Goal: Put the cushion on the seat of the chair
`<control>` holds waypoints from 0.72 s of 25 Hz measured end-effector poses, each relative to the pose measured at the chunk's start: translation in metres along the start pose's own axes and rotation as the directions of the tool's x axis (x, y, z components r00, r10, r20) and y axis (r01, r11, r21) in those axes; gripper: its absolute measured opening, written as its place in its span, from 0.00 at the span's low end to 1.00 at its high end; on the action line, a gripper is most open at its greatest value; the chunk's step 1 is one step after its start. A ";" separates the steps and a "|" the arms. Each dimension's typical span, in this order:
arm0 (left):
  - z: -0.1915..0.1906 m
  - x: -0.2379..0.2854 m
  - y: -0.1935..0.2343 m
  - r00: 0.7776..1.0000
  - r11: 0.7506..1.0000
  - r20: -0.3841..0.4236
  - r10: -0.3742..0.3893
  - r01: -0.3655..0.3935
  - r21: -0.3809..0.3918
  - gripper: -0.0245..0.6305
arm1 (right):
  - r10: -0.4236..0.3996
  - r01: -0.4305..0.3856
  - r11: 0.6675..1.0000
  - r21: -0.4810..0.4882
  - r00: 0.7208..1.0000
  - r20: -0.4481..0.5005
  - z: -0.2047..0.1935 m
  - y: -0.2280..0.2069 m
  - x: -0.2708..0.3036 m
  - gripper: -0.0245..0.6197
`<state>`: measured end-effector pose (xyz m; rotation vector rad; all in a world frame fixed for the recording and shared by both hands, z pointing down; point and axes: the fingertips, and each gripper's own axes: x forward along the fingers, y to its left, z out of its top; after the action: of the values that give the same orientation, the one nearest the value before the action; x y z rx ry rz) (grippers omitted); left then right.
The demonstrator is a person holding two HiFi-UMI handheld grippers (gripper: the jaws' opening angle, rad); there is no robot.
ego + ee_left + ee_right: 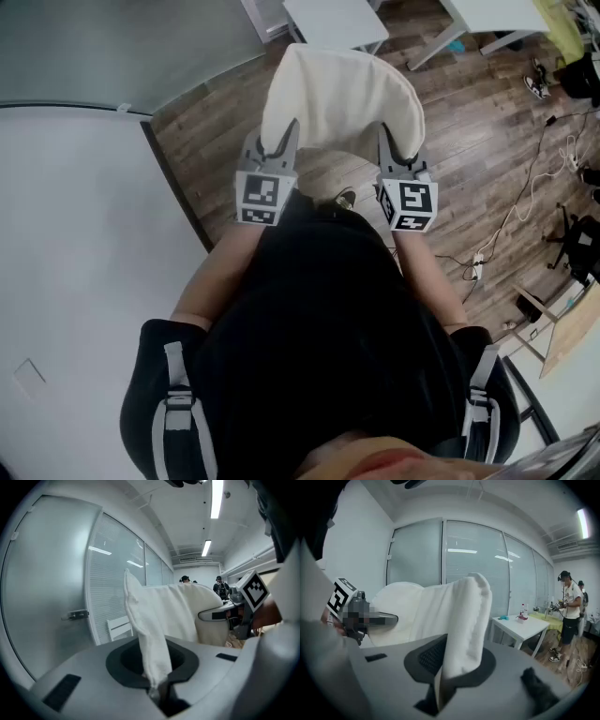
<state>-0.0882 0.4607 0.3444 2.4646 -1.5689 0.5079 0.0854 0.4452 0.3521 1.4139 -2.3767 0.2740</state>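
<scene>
A cream white cushion (342,94) hangs in the air over the wooden floor, held by its two near corners. My left gripper (281,142) is shut on the cushion's left edge, and my right gripper (390,148) is shut on its right edge. In the left gripper view the fabric (157,620) runs down into the pinched left gripper (159,692), with the right gripper (224,615) visible across the cushion. In the right gripper view a thick fold of cushion (465,620) sits clamped in the right gripper (438,692). I cannot make out a chair in any view.
A grey wall (75,216) stands close on the left. White tables (336,21) stand ahead, with cables (536,183) and a wooden board (574,336) on the floor at right. People (568,607) stand by a white table (525,623) along the glass partition.
</scene>
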 end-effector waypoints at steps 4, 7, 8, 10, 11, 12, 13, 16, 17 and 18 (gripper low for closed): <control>0.000 0.001 -0.007 1.000 1.000 0.001 -0.004 0.004 -0.002 0.12 | -0.004 0.004 1.000 0.003 1.000 0.001 -0.003 -0.005 -0.005 0.12; 0.001 0.001 -0.011 1.000 1.000 -0.001 -0.004 0.004 -0.001 0.12 | -0.004 0.004 1.000 0.015 1.000 -0.001 -0.003 -0.007 -0.008 0.12; 0.002 0.002 -0.011 1.000 1.000 -0.002 -0.004 0.004 0.000 0.12 | -0.002 0.002 1.000 0.022 1.000 -0.002 -0.004 -0.008 -0.008 0.12; 0.000 0.004 -0.012 1.000 1.000 -0.003 -0.003 0.003 -0.002 0.12 | 0.002 -0.002 1.000 0.031 1.000 -0.005 -0.006 -0.010 -0.007 0.12; 0.000 0.005 -0.014 1.000 1.000 -0.002 -0.003 0.003 -0.003 0.12 | 0.003 -0.002 0.999 0.032 1.000 -0.006 -0.007 -0.011 -0.007 0.12; 0.000 0.005 -0.016 1.000 1.000 -0.002 -0.002 0.002 -0.004 0.12 | 0.004 -0.004 0.999 0.033 1.000 -0.008 -0.007 -0.012 -0.008 0.12; 0.001 0.004 -0.020 1.000 1.000 -0.001 -0.002 0.002 -0.004 0.12 | 0.005 -0.005 0.999 0.034 1.000 -0.008 -0.007 -0.014 -0.011 0.12; 0.006 0.003 -0.031 1.000 1.000 0.002 0.003 -0.003 -0.001 0.12 | 0.006 -0.005 0.999 0.035 1.000 -0.003 -0.008 -0.023 -0.020 0.12; 0.007 0.003 -0.034 1.000 1.000 0.003 0.005 -0.005 -0.001 0.12 | 0.007 -0.007 0.999 0.036 1.000 -0.002 -0.008 -0.026 -0.022 0.12; 0.008 0.004 -0.037 1.000 1.000 0.003 0.007 -0.007 -0.001 0.12 | 0.010 -0.010 0.999 0.038 1.000 -0.002 -0.008 -0.028 -0.024 0.12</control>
<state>-0.0514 0.4710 0.3396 2.4612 -1.5789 0.5049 0.1224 0.4538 0.3498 1.4176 -2.3891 0.3245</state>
